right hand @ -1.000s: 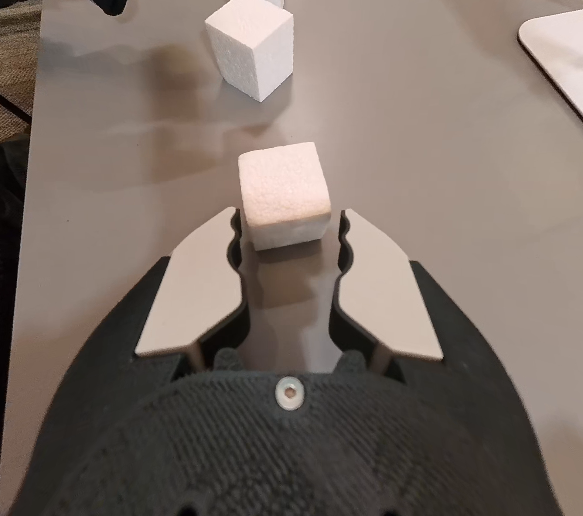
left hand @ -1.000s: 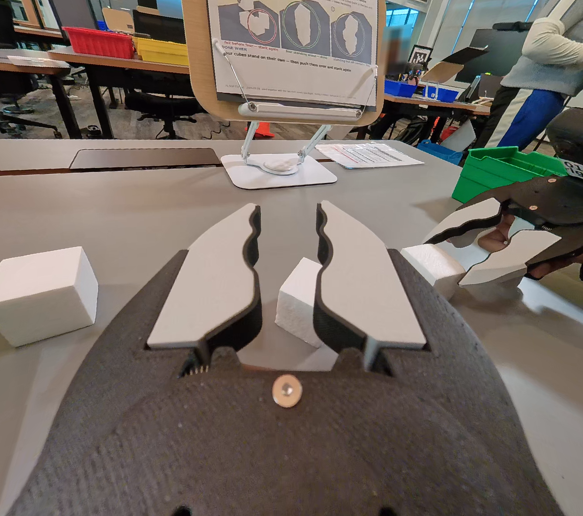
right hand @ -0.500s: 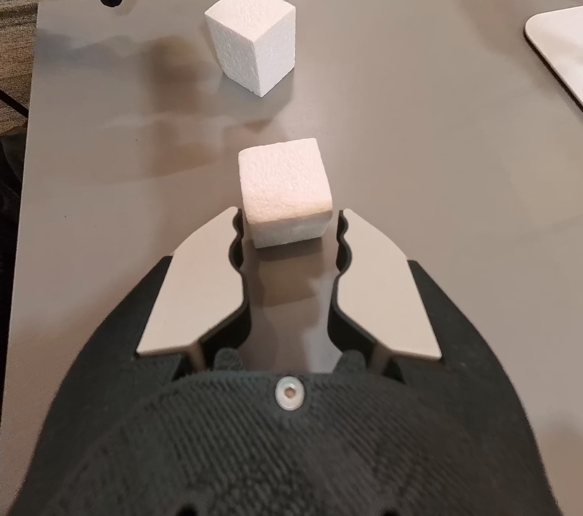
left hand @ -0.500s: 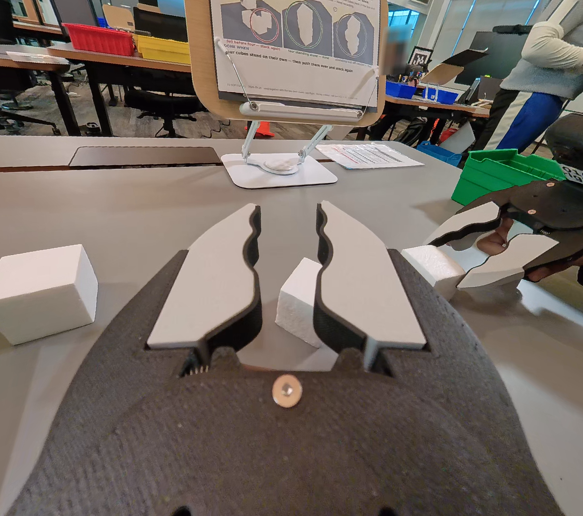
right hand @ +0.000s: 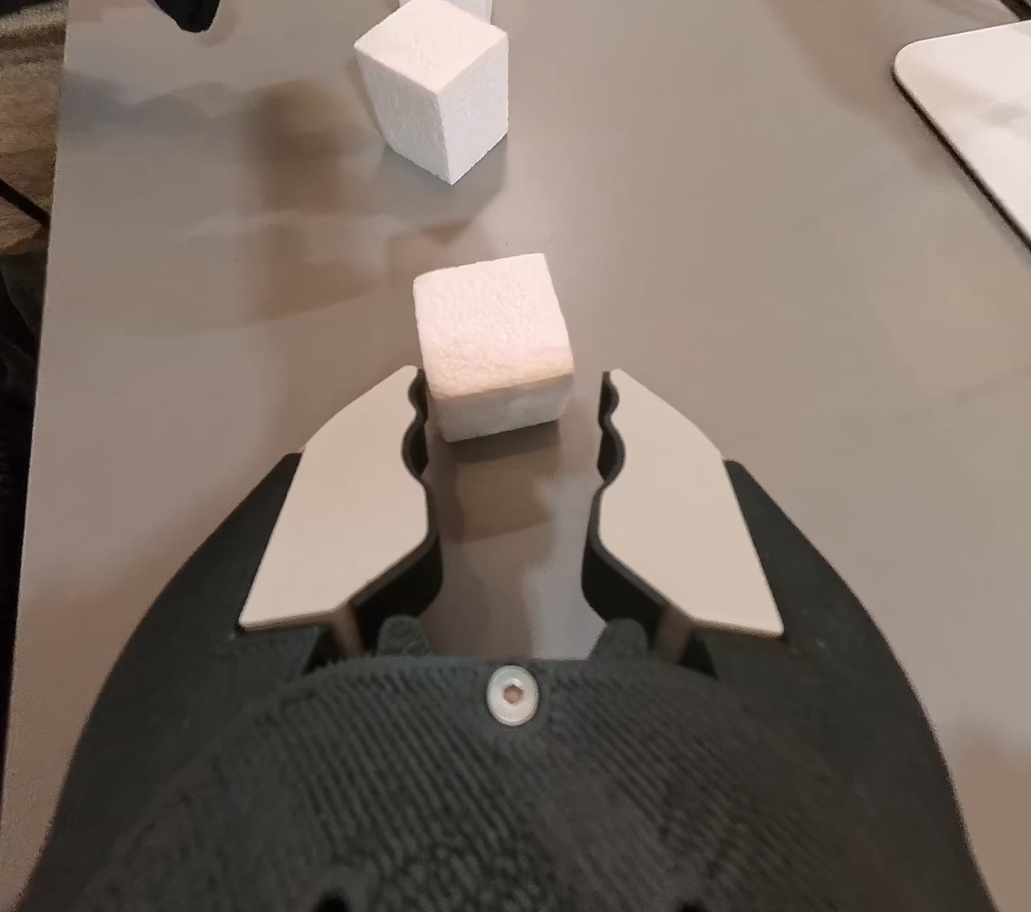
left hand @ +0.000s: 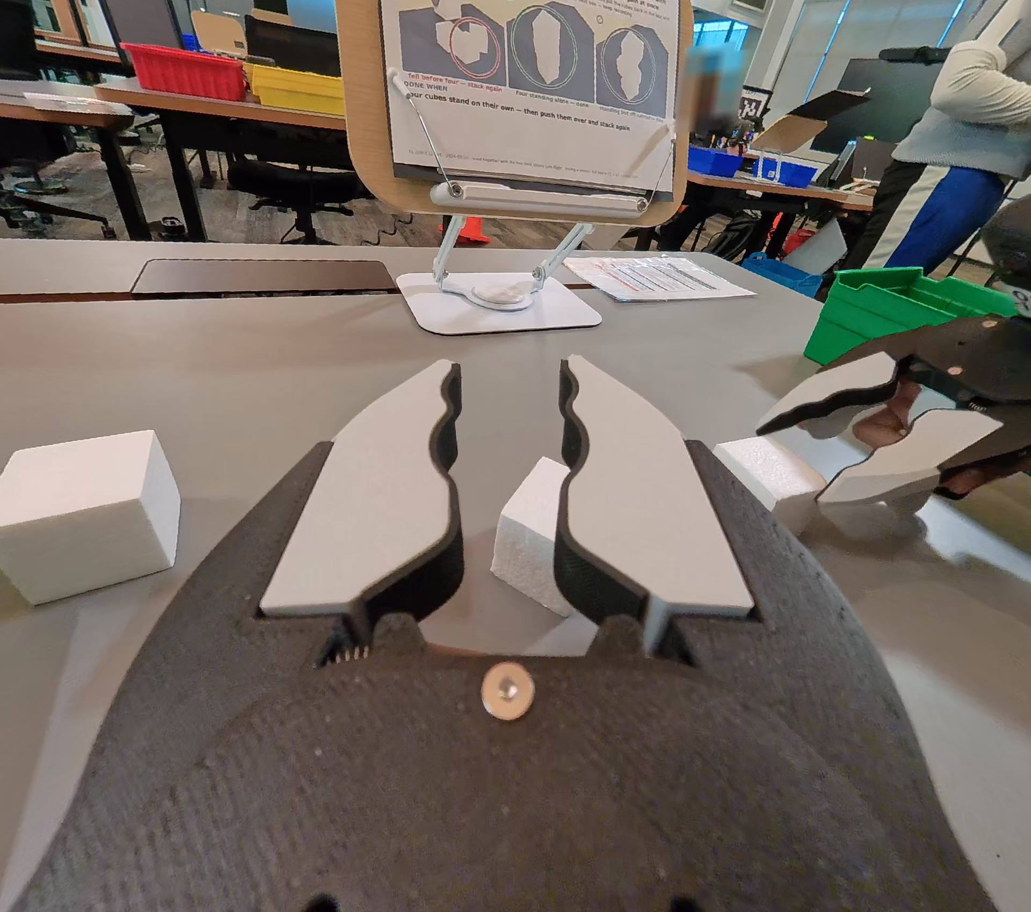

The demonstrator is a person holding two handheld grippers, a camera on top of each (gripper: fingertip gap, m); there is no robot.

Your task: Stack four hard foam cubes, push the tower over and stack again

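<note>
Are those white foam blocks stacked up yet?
No. Each foam cube sits alone on the grey table; none rests on another.

Left gripper (left hand: 509, 372) & right gripper (right hand: 512, 380): black ribbed 3D-printed bodies w/ one silver screw (left hand: 507, 690) at centre; pale grey flat fingers (left hand: 379, 494), wavy black inner edges. Handle was white/black.

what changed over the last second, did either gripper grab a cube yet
No grab yet. The right gripper has eased a little closer to the nearest cube, open, its tips now beside the cube's near end. The left gripper stayed open and in place over another cube. All the cubes lie where they were on the table.
</note>
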